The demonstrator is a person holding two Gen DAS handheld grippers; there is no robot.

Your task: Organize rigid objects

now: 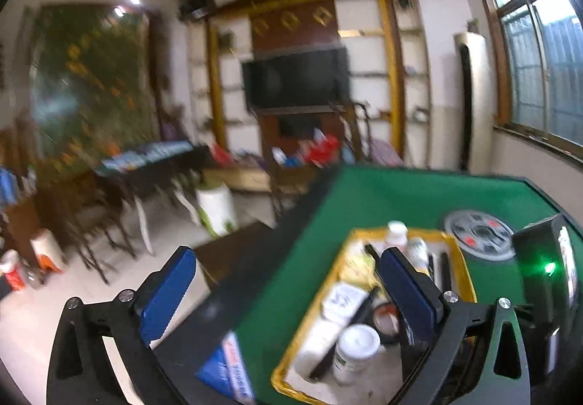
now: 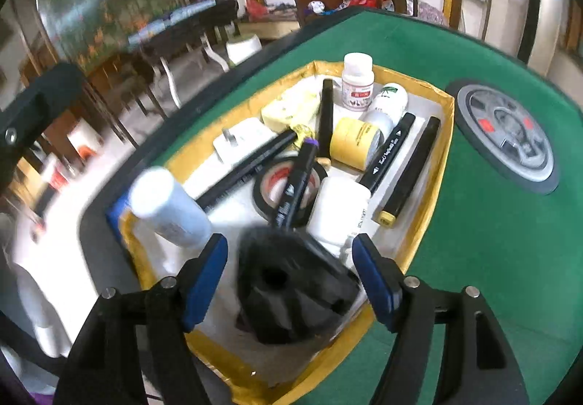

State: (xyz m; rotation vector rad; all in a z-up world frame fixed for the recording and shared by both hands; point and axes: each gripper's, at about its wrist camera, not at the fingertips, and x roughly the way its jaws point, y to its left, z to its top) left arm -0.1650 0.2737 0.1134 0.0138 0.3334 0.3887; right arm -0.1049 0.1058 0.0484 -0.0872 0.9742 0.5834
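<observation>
Nearest the right camera, the right gripper (image 2: 288, 241) stands partly spread at the near end of the tray (image 2: 446, 150). A blurred black round part (image 2: 291, 299) sits between its blue pads (image 2: 204, 277). A gap shows on either side, so the pads are not pressing it. If they close off-centre, the part may well skid on the tray's white floor or tip against the near rim. Pushed harder, it could shove the light tray across the green table (image 2: 492, 259).

At the tray's near-left corner a white bottle (image 2: 167, 204) leans, blurred, right at the rim. A blue box (image 2: 116, 211) pokes out beside that corner, close to the table's near-left edge. A nudge there could roll the bottle over the rim, or knock the box off the table to the floor.

The left gripper (image 1: 288, 253) is spread wide with nothing between its fingers. It hangs above the table's near-left edge and the tray's left rim. Its right finger crosses in front of the tray's contents, so a careless drop could clip them.

Further in, a purple-capped marker (image 2: 298, 182) lies across a black tape roll (image 2: 262, 182). Other markers, a yellow tape roll (image 2: 355, 144) and lying bottles crowd the middle. Anything dropped here probably bounces or jams crooked. At the far end a small bottle (image 2: 358, 82) stands upright and looks easy to topple.
</observation>
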